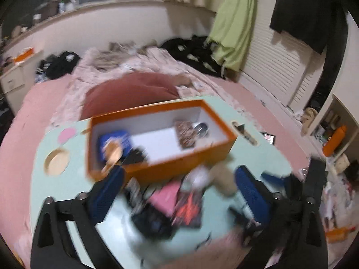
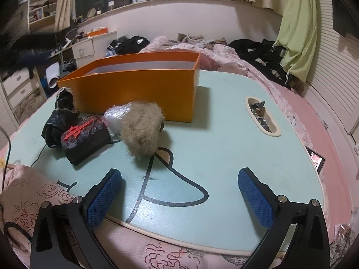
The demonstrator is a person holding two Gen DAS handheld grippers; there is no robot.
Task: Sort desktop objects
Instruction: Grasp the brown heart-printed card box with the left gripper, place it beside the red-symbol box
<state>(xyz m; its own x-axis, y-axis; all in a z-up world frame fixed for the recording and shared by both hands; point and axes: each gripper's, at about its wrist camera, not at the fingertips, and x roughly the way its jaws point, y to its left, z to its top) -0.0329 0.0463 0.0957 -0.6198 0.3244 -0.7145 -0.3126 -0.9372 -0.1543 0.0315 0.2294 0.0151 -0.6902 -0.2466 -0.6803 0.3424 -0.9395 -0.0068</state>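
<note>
While both grippers' jaws gape empty, orange box (image 2: 143, 89) sits lidless beside fluffy beige ball (image 2: 141, 130).

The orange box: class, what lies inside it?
Inside the orange box: a blue item, something black, a patterned packet, a shiny round thing. Motion blur hides details.

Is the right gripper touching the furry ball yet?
Apart. The right wrist view shows bare table between the open right gripper and the furry ball.
</note>
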